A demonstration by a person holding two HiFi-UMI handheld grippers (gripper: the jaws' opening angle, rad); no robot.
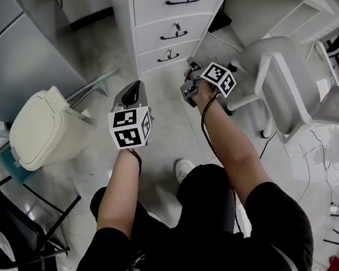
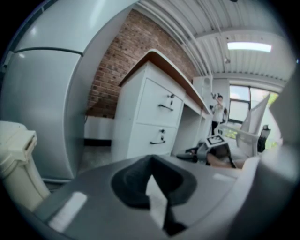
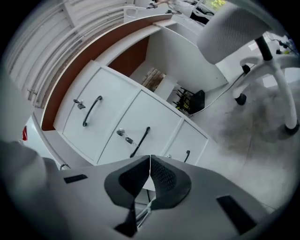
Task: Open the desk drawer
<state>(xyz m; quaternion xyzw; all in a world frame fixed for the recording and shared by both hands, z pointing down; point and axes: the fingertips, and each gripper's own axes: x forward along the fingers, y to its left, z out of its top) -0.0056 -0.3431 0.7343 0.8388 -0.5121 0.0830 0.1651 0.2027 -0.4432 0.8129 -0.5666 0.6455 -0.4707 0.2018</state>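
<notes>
Faces a stack of three desk drawers [image 1: 173, 31], all closed and well apart from both tools. Keeps the right gripper [image 3: 150, 161] clenched on nothing, aimed near the middle drawer handle [image 3: 139, 142]. Probably holds the left gripper [image 2: 151, 164] clenched and empty too, going by a blurred view. Risks butting the handle with closed fingers instead of hooking it, or snagging the key [image 3: 123, 134] just beside it.
</notes>
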